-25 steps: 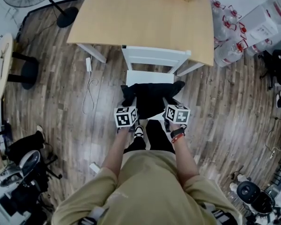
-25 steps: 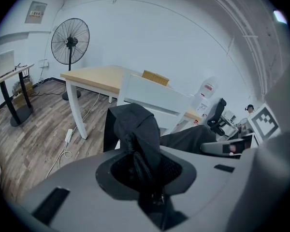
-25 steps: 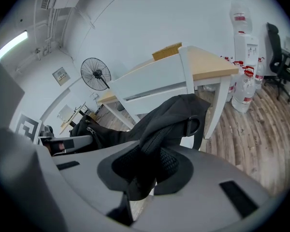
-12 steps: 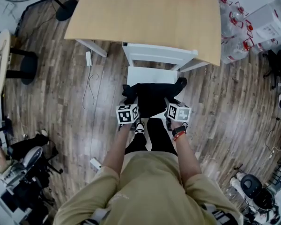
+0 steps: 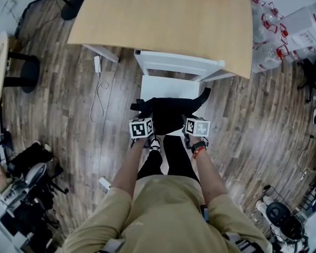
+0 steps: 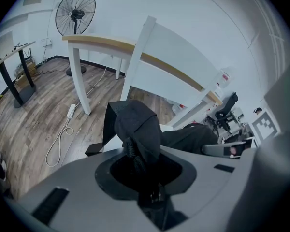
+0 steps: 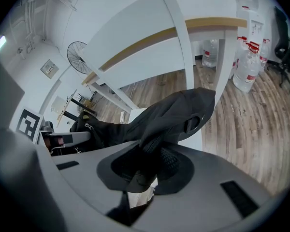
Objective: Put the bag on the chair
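Observation:
A black bag (image 5: 168, 114) hangs between both grippers over the front part of the white chair's seat (image 5: 166, 86). My left gripper (image 5: 145, 119) is shut on the bag's left end, where dark fabric (image 6: 135, 129) bunches up out of the jaws. On the bag's right end my right gripper (image 5: 191, 119) is shut, with a strap and folded cloth (image 7: 171, 117) rising from it. The chair's backrest (image 6: 179, 57) stands just beyond the bag and shows again in the right gripper view (image 7: 135, 47). I cannot tell whether the bag rests on the seat.
A wooden table (image 5: 163, 15) stands right behind the chair. A power strip with its cable (image 5: 98, 70) lies on the floor to the left, and a fan base (image 5: 71, 9) beyond it. Water bottles (image 5: 268, 36) are at the right, black gear (image 5: 26, 173) at the lower left.
The bag's left end now sticks out a little past the seat's left edge. Both grippers keep hold of the bag at the seat's front.

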`<action>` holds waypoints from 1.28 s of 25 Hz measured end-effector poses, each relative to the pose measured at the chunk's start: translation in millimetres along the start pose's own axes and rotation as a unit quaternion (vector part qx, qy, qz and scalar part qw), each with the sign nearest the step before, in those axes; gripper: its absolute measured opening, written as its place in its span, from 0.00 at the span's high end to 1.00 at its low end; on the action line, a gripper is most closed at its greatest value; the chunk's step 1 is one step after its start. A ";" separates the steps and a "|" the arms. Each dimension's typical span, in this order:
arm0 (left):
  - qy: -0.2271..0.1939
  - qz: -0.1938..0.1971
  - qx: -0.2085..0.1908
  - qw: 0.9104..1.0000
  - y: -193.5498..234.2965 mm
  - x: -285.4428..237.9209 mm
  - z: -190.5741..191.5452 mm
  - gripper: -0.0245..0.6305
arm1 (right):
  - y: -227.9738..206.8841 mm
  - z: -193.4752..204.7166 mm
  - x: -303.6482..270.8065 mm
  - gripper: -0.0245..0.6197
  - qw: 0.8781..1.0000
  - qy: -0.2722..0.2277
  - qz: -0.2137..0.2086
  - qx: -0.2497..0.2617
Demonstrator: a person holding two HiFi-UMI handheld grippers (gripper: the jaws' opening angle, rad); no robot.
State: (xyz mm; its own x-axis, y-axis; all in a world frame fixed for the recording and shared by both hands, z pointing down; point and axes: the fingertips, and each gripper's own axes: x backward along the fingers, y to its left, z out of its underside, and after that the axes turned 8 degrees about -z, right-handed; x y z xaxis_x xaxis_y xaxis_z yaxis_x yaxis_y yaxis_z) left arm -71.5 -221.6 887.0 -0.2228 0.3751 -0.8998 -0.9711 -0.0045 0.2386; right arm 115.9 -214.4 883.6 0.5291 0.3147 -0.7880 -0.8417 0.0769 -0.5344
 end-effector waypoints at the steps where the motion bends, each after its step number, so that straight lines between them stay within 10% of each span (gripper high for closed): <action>1: 0.006 -0.003 0.001 1.000 1.3 -5.3 3.8 0.83 | -3.1 2.2 -4.9 0.86 1.000 0.007 0.002 0.000; 14: 0.053 -0.040 0.015 0.998 21.2 -61.0 23.4 0.79 | -48.1 28.7 -52.8 0.82 0.999 0.043 -0.008 -0.029; 22: 0.054 -0.057 0.024 0.997 43.1 -59.9 25.5 0.51 | -72.2 55.1 -57.1 0.43 0.995 0.096 0.001 -0.018; 32: 0.124 -0.047 0.049 0.990 55.0 -44.3 73.8 0.31 | -82.9 68.1 -25.7 0.39 0.998 0.054 0.019 -0.036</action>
State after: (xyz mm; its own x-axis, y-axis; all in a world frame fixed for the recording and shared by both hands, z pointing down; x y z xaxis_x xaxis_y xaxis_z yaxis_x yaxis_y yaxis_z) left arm -108.7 -170.0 967.0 -0.1579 0.1310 -0.9787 -0.9783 0.1138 0.1731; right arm 164.7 -164.4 969.0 0.5094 0.2113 -0.8342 -0.8532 -0.0022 -0.5216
